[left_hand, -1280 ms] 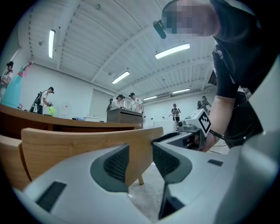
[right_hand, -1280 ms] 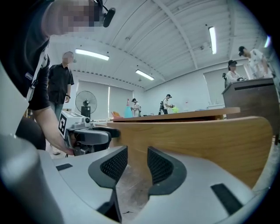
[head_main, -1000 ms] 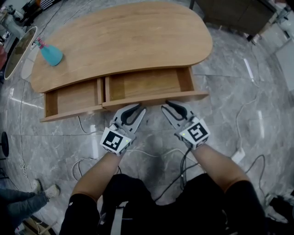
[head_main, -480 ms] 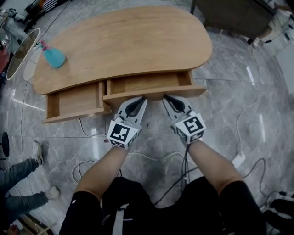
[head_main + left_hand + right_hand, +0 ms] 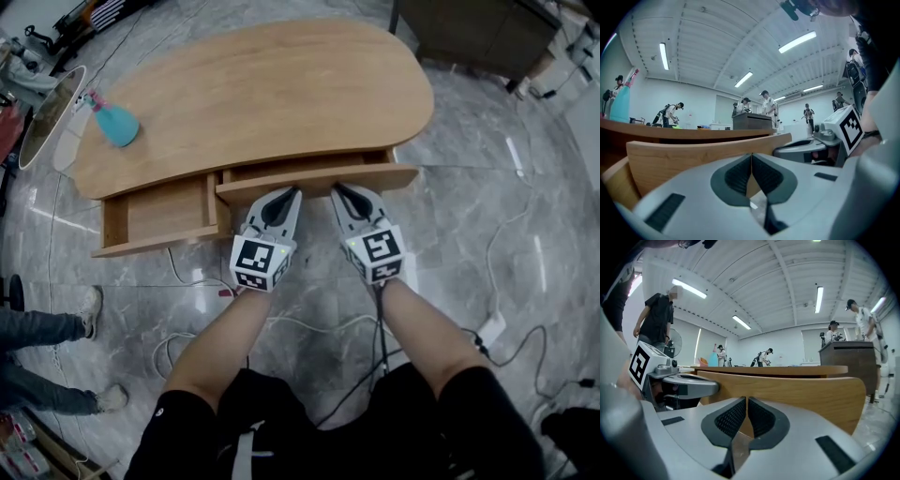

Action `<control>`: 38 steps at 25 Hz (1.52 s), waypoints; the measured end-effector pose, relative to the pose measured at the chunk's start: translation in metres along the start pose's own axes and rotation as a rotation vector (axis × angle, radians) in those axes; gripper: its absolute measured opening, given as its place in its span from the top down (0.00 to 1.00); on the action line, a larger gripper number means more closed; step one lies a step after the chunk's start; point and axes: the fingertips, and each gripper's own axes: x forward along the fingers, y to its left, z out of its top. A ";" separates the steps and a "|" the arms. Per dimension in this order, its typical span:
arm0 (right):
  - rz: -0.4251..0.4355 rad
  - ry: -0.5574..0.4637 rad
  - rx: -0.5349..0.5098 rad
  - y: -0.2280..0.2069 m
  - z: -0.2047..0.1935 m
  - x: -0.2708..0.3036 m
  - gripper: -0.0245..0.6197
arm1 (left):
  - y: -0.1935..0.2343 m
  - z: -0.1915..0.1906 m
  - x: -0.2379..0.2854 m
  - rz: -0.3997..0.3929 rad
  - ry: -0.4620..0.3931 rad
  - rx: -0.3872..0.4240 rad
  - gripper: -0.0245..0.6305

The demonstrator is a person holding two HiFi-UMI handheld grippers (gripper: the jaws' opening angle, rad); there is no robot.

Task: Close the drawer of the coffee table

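The coffee table (image 5: 272,89) is standing on a grey marble floor (image 5: 487,234), its rounded, kidney-shaped top showing a warm light wood grain. Two drawers are hanging under the near edge. The right drawer (image 5: 398,175), the one being worked on, is sticking out only a little: a narrow strip of its inside is showing between the tabletop edge and its long, plain wooden front, which is carrying no handle. The left drawer (image 5: 159,208) is standing out much further, with its bare wooden bottom showing.

The left gripper (image 5: 292,191) and the right gripper (image 5: 340,188) are lying side by side, near each other, with their tips touching the right drawer's front toward its left half. The left gripper's jaws are sitting pressed together with nothing between them. The right gripper's jaws have just been closing, and its pads are now meeting too, holding nothing; in both gripper views the wooden front is filling the space right behind the tips.

A teal spray bottle (image 5: 118,125) with a pink head is resting on the tabletop's far left end. Cables (image 5: 187,330) are trailing across the floor below the drawers.
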 end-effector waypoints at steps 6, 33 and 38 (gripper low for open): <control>-0.025 -0.004 -0.028 0.004 0.006 0.008 0.93 | 0.009 -0.014 0.009 0.027 0.019 0.001 0.95; -0.118 0.016 -0.072 -0.004 0.009 0.043 0.93 | 0.046 -0.016 0.045 0.098 0.074 -0.037 0.95; -0.136 0.026 -0.039 -0.008 0.007 0.044 0.93 | 0.050 -0.017 0.051 0.108 0.081 -0.053 0.95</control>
